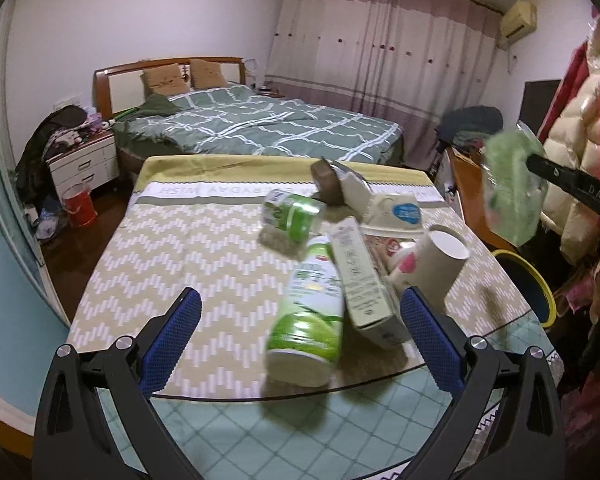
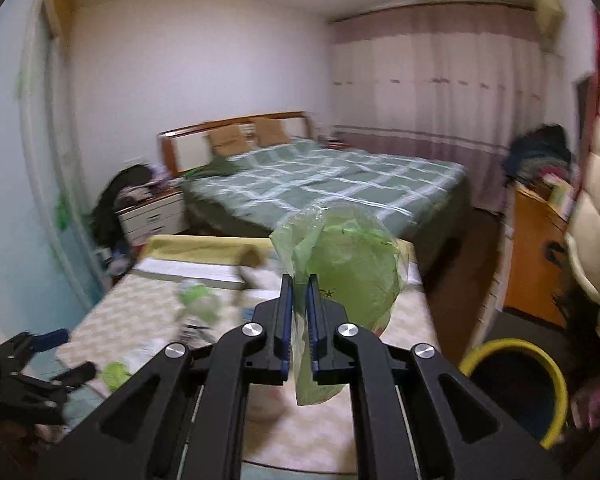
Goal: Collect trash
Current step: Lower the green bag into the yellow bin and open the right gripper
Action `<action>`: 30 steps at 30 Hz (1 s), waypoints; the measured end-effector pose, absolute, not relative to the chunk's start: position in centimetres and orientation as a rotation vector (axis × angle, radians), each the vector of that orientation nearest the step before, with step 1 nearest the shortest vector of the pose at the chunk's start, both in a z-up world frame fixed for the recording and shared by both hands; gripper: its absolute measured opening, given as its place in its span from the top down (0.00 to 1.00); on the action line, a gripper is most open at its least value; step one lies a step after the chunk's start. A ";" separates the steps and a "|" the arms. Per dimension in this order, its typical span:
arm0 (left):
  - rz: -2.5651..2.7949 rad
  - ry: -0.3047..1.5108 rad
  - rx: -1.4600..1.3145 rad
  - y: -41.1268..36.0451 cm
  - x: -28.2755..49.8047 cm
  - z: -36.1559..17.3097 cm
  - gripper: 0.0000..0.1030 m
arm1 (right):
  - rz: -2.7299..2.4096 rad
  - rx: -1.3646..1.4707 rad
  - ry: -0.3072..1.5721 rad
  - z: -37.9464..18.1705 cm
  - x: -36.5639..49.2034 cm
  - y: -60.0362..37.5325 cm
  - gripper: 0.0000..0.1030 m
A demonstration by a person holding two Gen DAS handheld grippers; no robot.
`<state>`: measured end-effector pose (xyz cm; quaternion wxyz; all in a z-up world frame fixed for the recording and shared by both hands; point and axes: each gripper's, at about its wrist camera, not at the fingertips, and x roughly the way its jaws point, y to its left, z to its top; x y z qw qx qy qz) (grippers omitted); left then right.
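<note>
Right now the table (image 1: 148,248), covered in a zigzag cloth, is taking up the middle of the room, with a bed (image 1: 260,128) lying beyond it and a yellow-rimmed bin (image 2: 512,350) standing on the floor just off the table's right side. Trash is sitting in a loose heap toward the table's right half: a green can (image 1: 306,320) on its side nearest the edge, a long pale carton (image 1: 364,280) leaning beside it, a paper cup (image 1: 440,264) tipped over to the right, and a small green-labelled bottle (image 1: 290,216) further back.

The right gripper (image 2: 299,320) is pinching a thin green plastic bag (image 2: 348,264) between its nearly closed pads and is holding it up in the air, above the table's right edge and near the bin. To finish this step well, it looks wise to be carrying the bag fully over the bin's opening before letting go, since such a light film may be drifting or clinging to the pads.

The left gripper (image 1: 300,332) is standing wide open and empty, hovering low at the near edge with the can and carton lying between its fingers.
</note>
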<state>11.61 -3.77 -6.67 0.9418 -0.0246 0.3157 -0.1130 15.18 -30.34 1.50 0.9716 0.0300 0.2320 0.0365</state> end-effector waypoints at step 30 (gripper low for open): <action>-0.226 0.685 0.065 -9.8 13.5 -7.5 0.05 | -0.467 0.171 0.749 -12.0 15.9 -49.8 0.66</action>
